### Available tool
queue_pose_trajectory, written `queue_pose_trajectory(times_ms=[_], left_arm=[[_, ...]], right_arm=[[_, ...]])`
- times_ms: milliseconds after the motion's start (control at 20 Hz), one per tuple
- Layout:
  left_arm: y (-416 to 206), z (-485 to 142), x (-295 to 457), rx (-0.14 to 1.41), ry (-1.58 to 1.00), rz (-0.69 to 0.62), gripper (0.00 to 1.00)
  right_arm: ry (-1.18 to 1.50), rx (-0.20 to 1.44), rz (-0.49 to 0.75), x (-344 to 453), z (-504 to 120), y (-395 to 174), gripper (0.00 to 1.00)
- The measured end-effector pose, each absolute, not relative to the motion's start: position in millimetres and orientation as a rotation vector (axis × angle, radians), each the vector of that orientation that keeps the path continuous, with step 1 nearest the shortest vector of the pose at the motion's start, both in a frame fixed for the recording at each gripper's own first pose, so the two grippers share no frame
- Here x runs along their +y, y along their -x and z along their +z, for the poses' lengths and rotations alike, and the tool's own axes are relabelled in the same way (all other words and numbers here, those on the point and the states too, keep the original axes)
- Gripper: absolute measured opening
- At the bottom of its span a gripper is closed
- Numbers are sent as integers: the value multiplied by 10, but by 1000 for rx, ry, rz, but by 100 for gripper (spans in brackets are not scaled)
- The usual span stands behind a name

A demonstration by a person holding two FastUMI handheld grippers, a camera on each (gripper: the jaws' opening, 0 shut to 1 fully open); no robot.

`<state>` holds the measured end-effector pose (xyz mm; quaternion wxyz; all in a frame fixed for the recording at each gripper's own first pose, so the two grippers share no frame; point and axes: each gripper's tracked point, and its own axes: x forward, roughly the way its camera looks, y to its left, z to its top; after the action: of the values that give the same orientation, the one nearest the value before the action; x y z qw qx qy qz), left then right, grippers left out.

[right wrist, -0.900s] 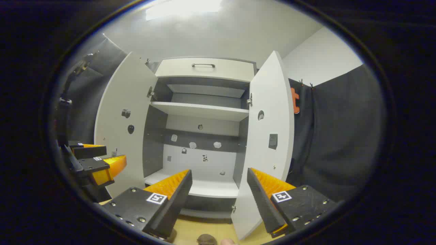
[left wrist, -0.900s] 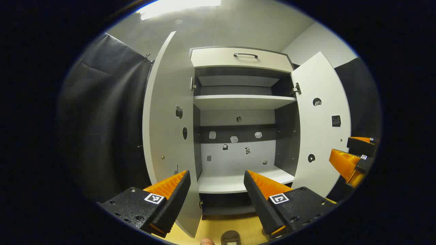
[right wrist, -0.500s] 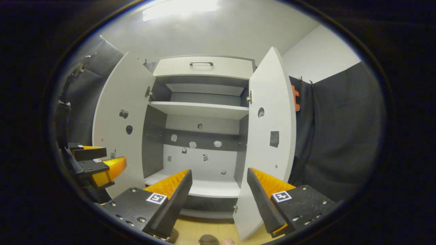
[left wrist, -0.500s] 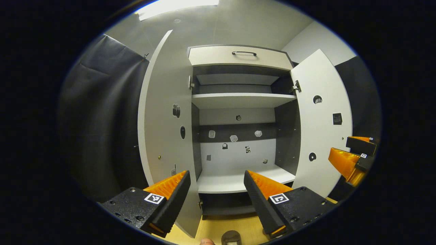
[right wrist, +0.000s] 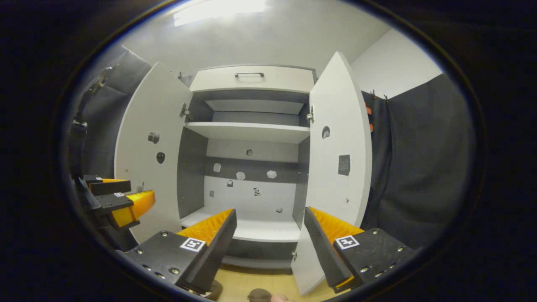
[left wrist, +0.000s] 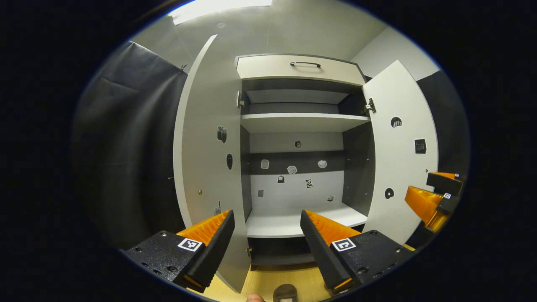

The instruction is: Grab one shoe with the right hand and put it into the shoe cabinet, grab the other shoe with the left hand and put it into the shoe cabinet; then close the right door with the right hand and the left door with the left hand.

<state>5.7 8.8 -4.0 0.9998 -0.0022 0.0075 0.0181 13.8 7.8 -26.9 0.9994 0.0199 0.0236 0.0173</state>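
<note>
The shoe cabinet [left wrist: 300,69] stands on a pale wooden floor [left wrist: 268,279] with both doors swung wide. Its lower shelf [left wrist: 293,222] and upper shelf [left wrist: 302,121] carry nothing (small stickers dot the back panel). A dark shoe [right wrist: 258,295] rests on the floor in front.

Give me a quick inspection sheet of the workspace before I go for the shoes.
Surface: wood-tone floor in front of the cabinet; dark rounded shapes at its near edge, too cropped to name.
Job's things: shoe cabinet with left door and right door both swung open; lower shelf and upper shelf bare.
Clutter: small stickers on the back panel and doors.
Grippers: left gripper open, holding nothing; right gripper open, holding nothing.
Cables: nothing seen.
Surroundings: black cloth on both sides, ceiling light above.
</note>
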Motion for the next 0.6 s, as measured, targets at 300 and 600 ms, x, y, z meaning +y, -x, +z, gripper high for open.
queue_pose_trajectory(times_ms=[300, 600], left_arm=[[-31, -23, 157, 16, -5, 53, 96], [15, -38, 241, 28, -7, 68, 96]], right_arm=[[-76, 198, 75, 239, -1097, -7, 97], [-20, 405, 114, 383, -2369, 247, 97]])
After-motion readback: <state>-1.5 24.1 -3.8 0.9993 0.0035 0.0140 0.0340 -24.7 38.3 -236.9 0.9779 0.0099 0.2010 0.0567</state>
